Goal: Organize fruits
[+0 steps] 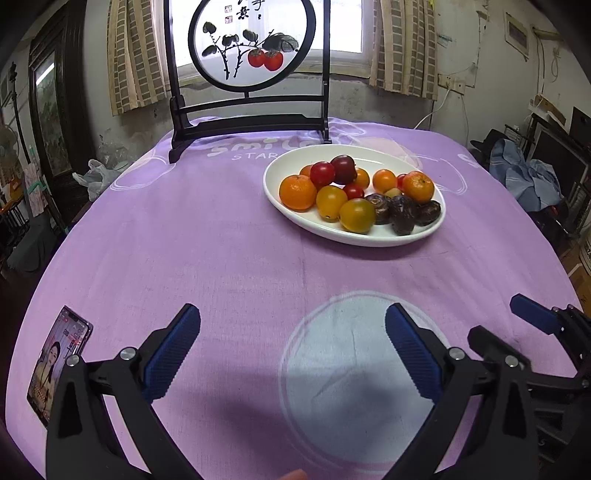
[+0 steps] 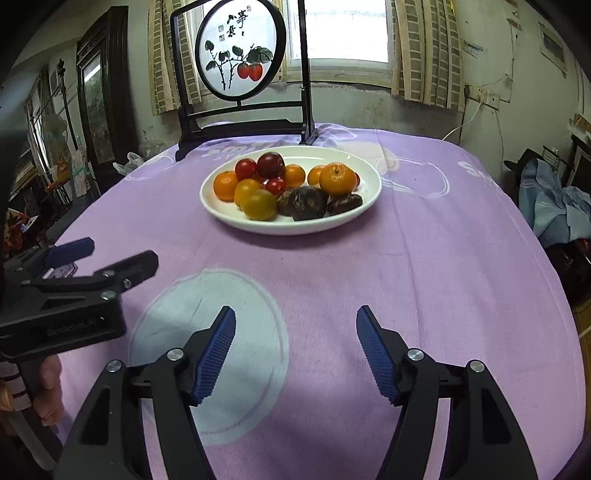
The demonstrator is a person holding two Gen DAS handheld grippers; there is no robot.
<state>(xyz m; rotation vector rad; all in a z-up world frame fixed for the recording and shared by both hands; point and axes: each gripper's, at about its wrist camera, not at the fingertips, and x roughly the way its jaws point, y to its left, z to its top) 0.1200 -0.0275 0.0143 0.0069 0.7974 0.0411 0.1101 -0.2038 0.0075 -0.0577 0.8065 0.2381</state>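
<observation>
Backlit window (image 2: 347,33) glares; fisheye edges bend and darken.

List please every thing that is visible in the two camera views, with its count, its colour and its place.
plate: one, white, oval, on the far right part of the cloth.
fruits: a pile of orange, yellow, red and dark brown ones; exact count unclear; all in the plate.
tablecloth: one, purple with a pale circle print, over the table.
screen stand: one, black frame with a round painted panel, at the far edge.
phone: one, screen lit, near left on the cloth.
plastic bag: one, whitish, beyond the left edge.
left gripper: black with blue pads, open, empty.
right gripper: same colours, open, empty.
</observation>
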